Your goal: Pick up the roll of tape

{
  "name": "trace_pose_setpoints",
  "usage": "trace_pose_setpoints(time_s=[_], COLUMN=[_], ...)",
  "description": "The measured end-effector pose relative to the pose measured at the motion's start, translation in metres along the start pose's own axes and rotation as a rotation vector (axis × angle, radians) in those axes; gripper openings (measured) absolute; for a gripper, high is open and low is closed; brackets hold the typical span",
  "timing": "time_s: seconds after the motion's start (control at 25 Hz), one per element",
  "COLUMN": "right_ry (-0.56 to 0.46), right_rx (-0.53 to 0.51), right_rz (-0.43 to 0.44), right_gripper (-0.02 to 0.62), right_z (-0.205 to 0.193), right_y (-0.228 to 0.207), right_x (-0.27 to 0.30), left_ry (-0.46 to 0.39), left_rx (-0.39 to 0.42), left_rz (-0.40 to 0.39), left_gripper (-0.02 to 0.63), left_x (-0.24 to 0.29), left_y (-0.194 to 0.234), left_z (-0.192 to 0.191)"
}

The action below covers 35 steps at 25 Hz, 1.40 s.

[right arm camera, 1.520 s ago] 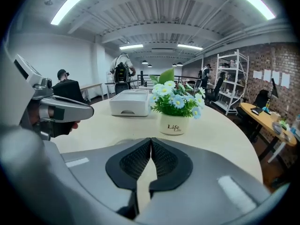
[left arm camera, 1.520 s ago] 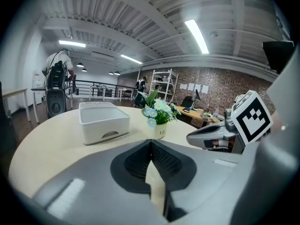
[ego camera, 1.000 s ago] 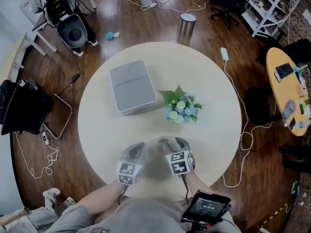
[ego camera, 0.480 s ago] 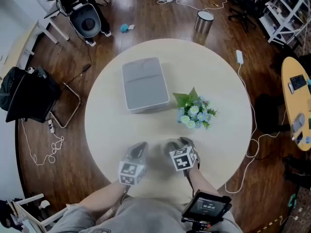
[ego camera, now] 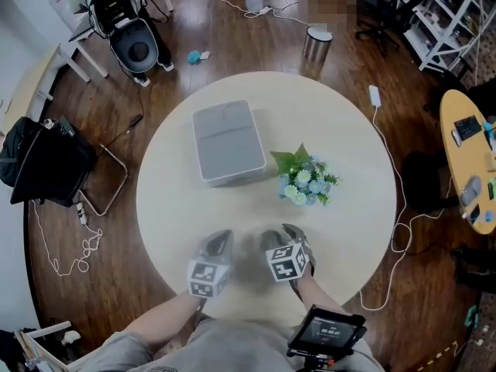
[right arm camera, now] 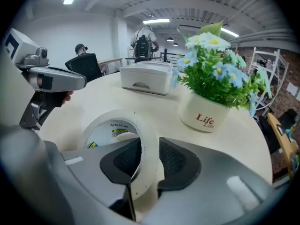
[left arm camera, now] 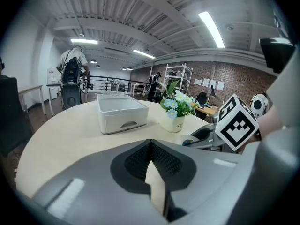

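The roll of tape (right arm camera: 108, 122) is off-white with a printed label inside its core, and it lies on the round table (ego camera: 178, 208) near the front edge. My right gripper (right arm camera: 146, 150) straddles the roll's near wall, one pad inside the ring and one outside. Its jaws are closing and the pads sit against that wall. In the head view the right gripper (ego camera: 276, 236) covers the roll. My left gripper (left arm camera: 150, 143) is shut on nothing, its pads meeting at the tips. It hovers just left of the right one, and the left gripper (ego camera: 219, 240) also appears in the head view.
A grey lidded box (ego camera: 227, 142) sits toward the table's far left. A white pot of blue and white flowers (ego camera: 306, 180) stands just beyond my right gripper. Chairs, cables, a bin and shelves ring the table on the wooden floor.
The head view has shifted a little. Both grippers stay side by side at the table's near edge, with no clear movement across it.
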State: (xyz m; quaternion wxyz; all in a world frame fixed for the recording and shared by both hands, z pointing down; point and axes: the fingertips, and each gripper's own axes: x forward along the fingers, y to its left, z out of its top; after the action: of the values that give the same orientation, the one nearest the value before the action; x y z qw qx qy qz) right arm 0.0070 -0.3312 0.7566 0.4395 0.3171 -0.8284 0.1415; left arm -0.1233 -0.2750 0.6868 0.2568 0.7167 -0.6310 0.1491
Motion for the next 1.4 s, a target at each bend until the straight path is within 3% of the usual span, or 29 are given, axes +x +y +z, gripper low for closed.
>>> trace_pose_setpoints(time_s=[0.24, 0.76, 1.2, 1.4], right_ry=[-0.106, -0.340, -0.487, -0.521], right_rx=[0.036, 0.112, 0.187, 0.241], right_rz=[-0.095, -0.285, -0.408, -0.455], right_gripper=[0.119, 0.118, 0.120, 0.120], right_z=[0.015, 0.047, 0.065, 0.062], right_y=[-0.011, -0.007, 0.032, 0.053], right_x=[-0.028, -0.122, -0.199, -0.228], left_ry=[-0.020, -0.146, -0.267, -0.284], left_rx=[0.014, 0.061, 0.082, 0.091], left_rz=[-0.028, -0.111, -0.231, -0.287], left_gripper=[0.002, 0.002, 0.002, 0.002], left_x=[-0.008, -0.046, -0.093, -0.109], left_y=[-0.005, -0.020, -0.025, -0.025], left_z=[0.005, 0.047, 0.076, 0.078])
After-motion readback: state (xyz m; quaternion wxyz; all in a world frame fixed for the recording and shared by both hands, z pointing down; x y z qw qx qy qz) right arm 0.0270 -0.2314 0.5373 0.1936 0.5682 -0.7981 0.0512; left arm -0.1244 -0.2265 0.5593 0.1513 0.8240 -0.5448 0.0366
